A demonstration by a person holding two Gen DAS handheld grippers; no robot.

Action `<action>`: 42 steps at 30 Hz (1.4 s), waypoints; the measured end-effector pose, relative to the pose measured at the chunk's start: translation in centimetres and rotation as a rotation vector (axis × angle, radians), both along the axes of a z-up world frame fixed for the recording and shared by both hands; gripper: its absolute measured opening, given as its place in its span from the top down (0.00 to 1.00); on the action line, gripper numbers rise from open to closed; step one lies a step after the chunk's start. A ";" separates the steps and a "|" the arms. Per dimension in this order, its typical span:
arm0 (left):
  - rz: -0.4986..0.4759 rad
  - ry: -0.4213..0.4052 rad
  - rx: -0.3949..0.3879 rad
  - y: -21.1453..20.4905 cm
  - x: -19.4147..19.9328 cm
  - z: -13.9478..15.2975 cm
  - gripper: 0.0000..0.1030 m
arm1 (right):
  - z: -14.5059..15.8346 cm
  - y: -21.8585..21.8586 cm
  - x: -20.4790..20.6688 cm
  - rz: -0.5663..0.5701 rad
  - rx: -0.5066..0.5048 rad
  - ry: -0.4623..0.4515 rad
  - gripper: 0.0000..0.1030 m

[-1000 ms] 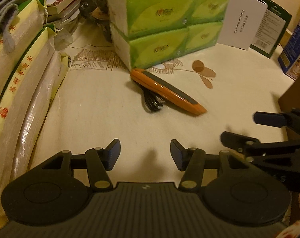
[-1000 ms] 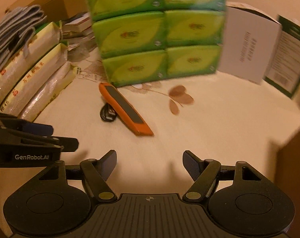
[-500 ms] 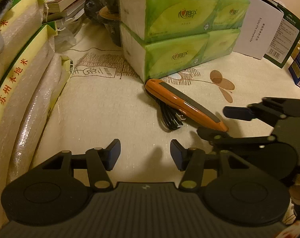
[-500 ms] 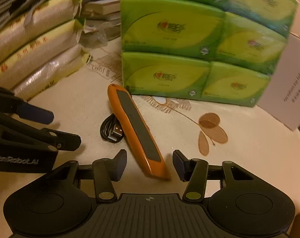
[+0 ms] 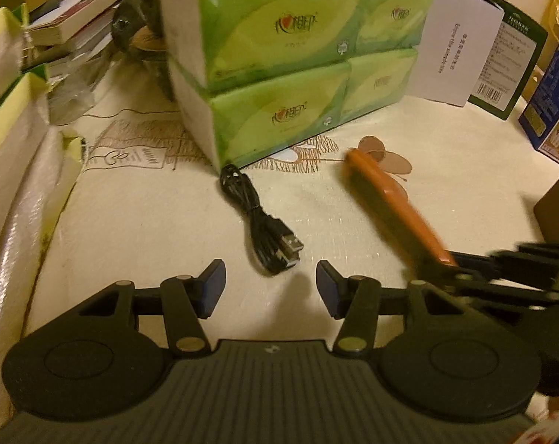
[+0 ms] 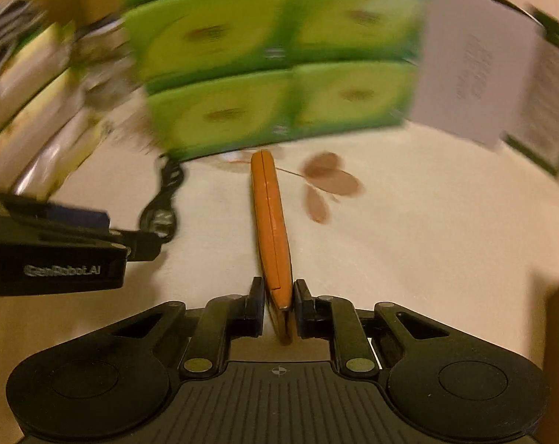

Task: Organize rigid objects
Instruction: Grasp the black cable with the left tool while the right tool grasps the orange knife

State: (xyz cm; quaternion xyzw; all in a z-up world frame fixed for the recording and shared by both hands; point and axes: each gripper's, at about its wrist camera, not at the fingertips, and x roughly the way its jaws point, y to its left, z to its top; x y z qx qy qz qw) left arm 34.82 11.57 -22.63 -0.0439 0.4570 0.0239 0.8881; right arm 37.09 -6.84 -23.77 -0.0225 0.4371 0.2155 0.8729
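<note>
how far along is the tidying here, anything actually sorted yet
Nothing looks put away yet. In hand: the right claw is shut on the near end of the orange device, its far end raised off the table. Left to do: the black usb cable lies loose ahead of the open left claw, by the green tissue packs.

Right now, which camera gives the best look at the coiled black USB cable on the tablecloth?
The left wrist view: the coiled black USB cable lies sharp and whole, from its loops to its metal plug, just ahead of the open left gripper. The right wrist view shows it only motion-blurred, partly behind the left gripper.
</note>
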 end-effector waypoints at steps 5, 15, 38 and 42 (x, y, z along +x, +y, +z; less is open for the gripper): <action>0.030 -0.001 -0.011 0.0 1.6 -0.6 0.52 | 0.4 -3.0 0.7 -0.163 0.032 0.013 0.88; 0.028 0.002 0.011 0.1 2.8 -1.6 0.73 | -0.3 -4.9 1.8 -0.153 0.060 0.070 0.88; -0.142 0.180 -0.052 -6.6 -15.0 0.4 0.76 | 2.1 -8.5 -14.4 -0.110 0.024 0.232 0.89; -0.122 0.197 -0.058 -6.8 -15.1 0.2 0.72 | 1.6 -8.4 -14.3 -0.110 0.003 0.252 0.85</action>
